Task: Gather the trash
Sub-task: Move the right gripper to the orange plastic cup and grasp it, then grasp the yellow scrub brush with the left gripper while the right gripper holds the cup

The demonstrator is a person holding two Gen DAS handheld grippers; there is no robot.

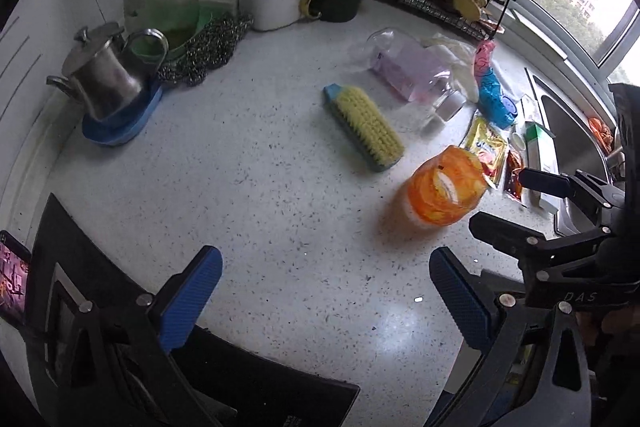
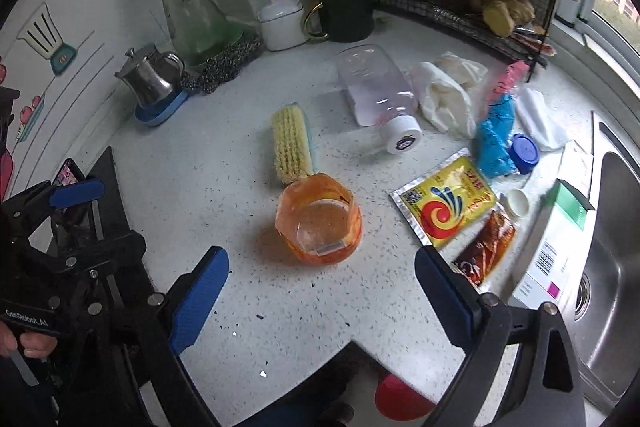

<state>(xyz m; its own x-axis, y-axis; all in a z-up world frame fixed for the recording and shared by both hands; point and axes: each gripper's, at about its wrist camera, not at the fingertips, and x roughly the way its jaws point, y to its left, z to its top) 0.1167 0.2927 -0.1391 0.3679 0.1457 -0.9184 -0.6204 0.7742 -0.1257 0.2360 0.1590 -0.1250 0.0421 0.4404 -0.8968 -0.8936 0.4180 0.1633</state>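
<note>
- We see the left gripper low in its own frame, blue pads spread wide over bare speckled countertop, nothing between them.
- The right gripper is likewise spread, empty, with the orange plastic cup standing just above the gap, untouched.
- The trash lies in the right half of both frames: one yellow sachet, one dark red sauce packet, one tipped clear bottle with a white cap, one crumpled white wrapper, one blue-and-pink bag.
- The left wrist view squeezes the sachet and packet against the cup; their print is unreadable there.
- Only the right wrist view shows the blue round lid, the small white cap and the barcode on the white-and-green box, whose lower end is cut off by a gripper finger.
- The sink is cropped at the right edge in both views.
- One yellow scrub brush lies mid-counter, well apart from the steel teapot at left.
- A phone at lower left is half out of frame; its screen is too small to read.
- The rack contents at upper right are blurred.
</note>
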